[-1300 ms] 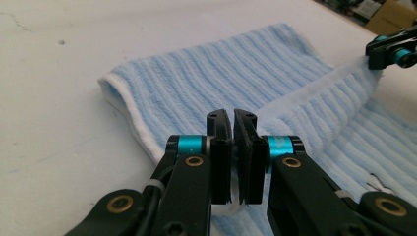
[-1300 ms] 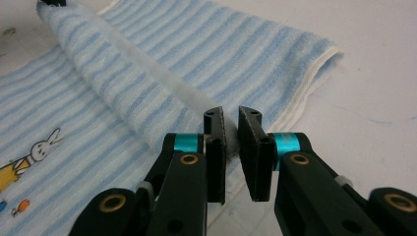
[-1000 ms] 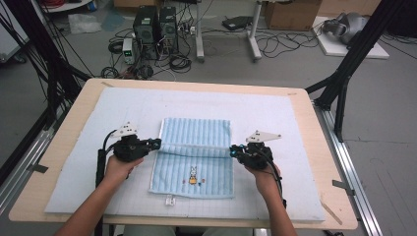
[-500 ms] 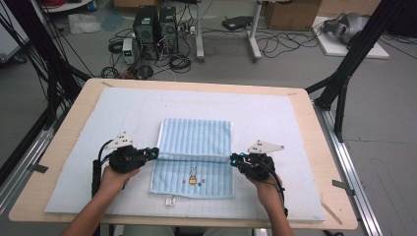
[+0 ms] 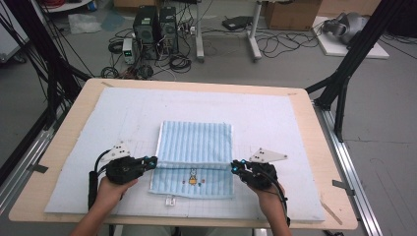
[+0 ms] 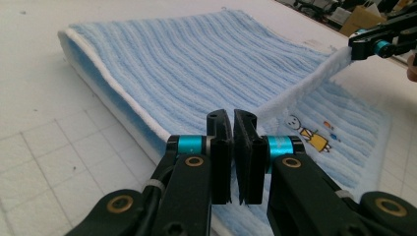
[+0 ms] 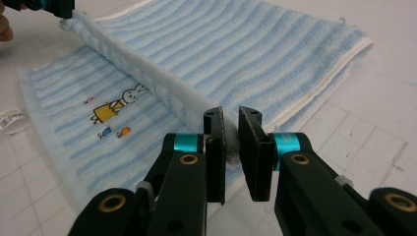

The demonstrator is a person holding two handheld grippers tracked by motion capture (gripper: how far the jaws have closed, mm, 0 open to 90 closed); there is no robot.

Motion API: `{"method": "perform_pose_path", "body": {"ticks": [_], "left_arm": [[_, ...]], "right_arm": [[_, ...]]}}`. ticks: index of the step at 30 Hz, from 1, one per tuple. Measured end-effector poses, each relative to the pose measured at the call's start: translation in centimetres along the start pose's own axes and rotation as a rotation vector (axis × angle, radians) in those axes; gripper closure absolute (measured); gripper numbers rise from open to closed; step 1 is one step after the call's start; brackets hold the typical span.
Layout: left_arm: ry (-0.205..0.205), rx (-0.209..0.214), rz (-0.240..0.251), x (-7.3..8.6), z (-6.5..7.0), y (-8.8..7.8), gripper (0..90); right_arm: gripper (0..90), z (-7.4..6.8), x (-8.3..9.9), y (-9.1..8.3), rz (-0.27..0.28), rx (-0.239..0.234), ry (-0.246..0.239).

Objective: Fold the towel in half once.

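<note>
High view: my left gripper (image 5: 151, 162) and right gripper (image 5: 235, 167) each pinch a corner of the towel (image 5: 195, 142). I hold its folded edge taut between them so it folds evenly on the counter (image 5: 295, 147).

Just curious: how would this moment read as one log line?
left claw: shut on blue striped terry towel | right claw: same | towel half-folded

No legible txt; towel (image 5: 194, 147) tag (image 7: 11, 119) print too blurred.
</note>
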State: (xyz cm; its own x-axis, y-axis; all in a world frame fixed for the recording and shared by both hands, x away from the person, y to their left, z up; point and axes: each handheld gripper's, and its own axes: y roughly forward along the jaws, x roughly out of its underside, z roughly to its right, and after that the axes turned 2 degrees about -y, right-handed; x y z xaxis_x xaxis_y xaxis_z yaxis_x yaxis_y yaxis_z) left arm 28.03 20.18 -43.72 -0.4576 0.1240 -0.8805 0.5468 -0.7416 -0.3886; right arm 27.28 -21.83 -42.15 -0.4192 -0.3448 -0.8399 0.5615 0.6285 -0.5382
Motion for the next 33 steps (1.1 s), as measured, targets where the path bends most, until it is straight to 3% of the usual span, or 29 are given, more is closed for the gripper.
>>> {"method": "perform_pose_path", "body": {"ticks": [15, 25, 27, 30, 33], "left_arm": [[0.000, -0.002, -0.009, 1.9, 2.0, -1.9, 85.1], [0.007, 0.026, -0.056, 3.1, 3.0, -2.4, 85.0], [-0.012, 0.023, -0.058, 3.1, 2.9, -2.3, 79.8], [-0.066, 0.011, -0.023, 2.6, 2.5, -2.4, 59.9], [-0.070, -0.013, 0.004, 2.2, 2.0, -2.6, 58.6]], "right_arm": [[81.2, -2.5, 1.4, -1.6, -0.012, -0.010, -0.017], [80.9, -3.6, 2.6, -2.4, -0.051, -0.016, -0.015], [78.9, -3.6, 2.8, -2.3, -0.060, -0.017, -0.021], [67.8, -3.3, 2.7, -2.6, -0.035, -0.016, 0.009], [65.2, -2.9, 2.4, -3.0, 0.018, -0.004, 0.034]]}}
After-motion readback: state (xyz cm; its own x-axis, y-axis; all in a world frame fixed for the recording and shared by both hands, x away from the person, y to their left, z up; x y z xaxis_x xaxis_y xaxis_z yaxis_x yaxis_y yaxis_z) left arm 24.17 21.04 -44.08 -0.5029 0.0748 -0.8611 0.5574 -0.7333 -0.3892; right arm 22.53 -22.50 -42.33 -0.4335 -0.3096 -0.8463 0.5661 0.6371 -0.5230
